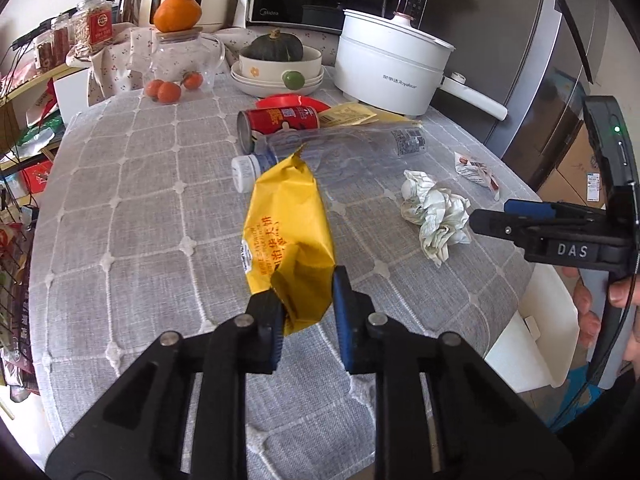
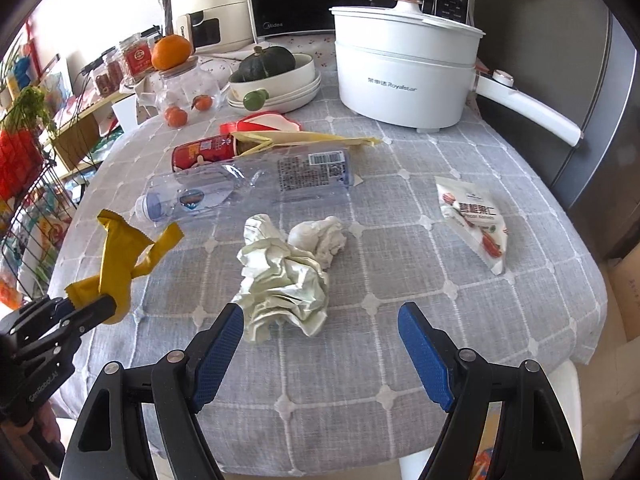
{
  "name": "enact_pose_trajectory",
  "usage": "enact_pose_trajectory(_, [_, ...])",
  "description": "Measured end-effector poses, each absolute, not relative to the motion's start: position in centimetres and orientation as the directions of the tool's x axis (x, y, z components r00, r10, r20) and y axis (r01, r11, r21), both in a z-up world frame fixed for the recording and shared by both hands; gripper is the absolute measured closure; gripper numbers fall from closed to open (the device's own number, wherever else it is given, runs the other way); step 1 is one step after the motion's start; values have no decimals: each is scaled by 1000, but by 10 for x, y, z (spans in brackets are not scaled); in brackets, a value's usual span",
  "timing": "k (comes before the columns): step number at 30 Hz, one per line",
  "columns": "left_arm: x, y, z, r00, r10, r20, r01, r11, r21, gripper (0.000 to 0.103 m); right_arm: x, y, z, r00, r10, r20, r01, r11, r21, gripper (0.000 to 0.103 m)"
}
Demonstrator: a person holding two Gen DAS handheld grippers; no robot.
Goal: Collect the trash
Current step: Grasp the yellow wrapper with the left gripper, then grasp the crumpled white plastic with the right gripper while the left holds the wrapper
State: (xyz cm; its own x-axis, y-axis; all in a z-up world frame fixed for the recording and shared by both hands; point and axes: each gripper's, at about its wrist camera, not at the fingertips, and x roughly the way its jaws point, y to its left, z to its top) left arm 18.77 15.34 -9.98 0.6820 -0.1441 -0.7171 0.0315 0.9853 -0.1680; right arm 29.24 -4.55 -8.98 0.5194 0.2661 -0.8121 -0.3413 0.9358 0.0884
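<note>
Bare tablecloth [image 2: 400, 240] between crumpled paper [image 2: 284, 280], snack packet [image 2: 474, 224].

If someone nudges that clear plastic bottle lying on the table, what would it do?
The clear bottle looks empty and dented, so probably light and squashy. Lying on its side, it may roll, though the red can right behind it might block it.

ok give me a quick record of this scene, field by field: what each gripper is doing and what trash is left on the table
left gripper: shut on yellow wrapper, lifted off the table
right gripper: open, fingers either side of crumpled paper, not gripping
still on tablecloth: plastic bottle, red can, white snack packet
not trash: white cooking pot, green squash in bowl
</note>
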Motion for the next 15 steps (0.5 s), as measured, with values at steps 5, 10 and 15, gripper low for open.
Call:
enact_pose_trajectory(5, [176, 173, -99, 685, -117, -719, -6, 986, -165, 80, 302, -20, -98, 488, 302, -819, -368, 922, 121, 22])
enact_pose_trajectory(10, [168, 187, -99, 681, -103, -725, -34, 985, -171, 80, 311, -6, -110, 466, 301, -832, -344, 928, 143, 22])
enact_pose_trajectory(15, [162, 191, -98, 674, -97, -732, -40, 985, -168, 80, 321, -2, -123, 453, 274, -848, -308, 941, 140, 27])
